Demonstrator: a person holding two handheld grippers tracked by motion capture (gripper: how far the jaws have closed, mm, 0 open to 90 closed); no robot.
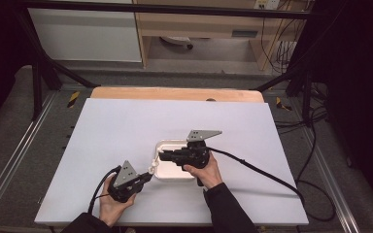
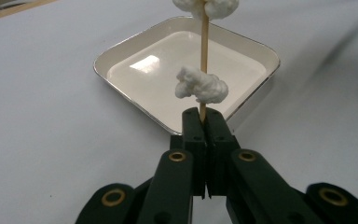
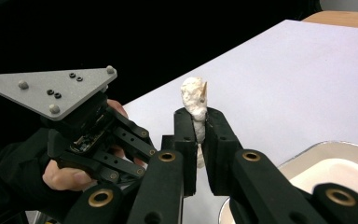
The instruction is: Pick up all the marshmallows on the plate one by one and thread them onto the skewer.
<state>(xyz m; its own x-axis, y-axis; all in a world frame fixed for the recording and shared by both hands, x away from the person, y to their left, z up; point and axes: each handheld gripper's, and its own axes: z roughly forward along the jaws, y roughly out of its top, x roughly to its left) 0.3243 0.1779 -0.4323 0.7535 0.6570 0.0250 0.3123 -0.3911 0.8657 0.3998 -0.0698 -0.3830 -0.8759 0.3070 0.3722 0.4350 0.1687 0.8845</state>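
While the left gripper [image 2: 204, 122] pinches the skewer [image 2: 204, 44], the right gripper [image 3: 199, 125] – jaws closed – clamps its top white lump [image 3: 193, 95] above the tray [image 2: 121, 49].

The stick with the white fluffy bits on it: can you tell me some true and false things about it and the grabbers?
1. The left gripper is clamped on the wooden skewer. True.
2. The right gripper is squeezing a white lump at the skewer's tip. True.
3. The tray is full of white lumps. False: nothing lies in it.
4. A second white lump sits lower on the skewer, close to the left gripper. True.
5. The tray is round. False: it is a rectangle with rounded corners.
6. The table is covered in red. False: it is white.
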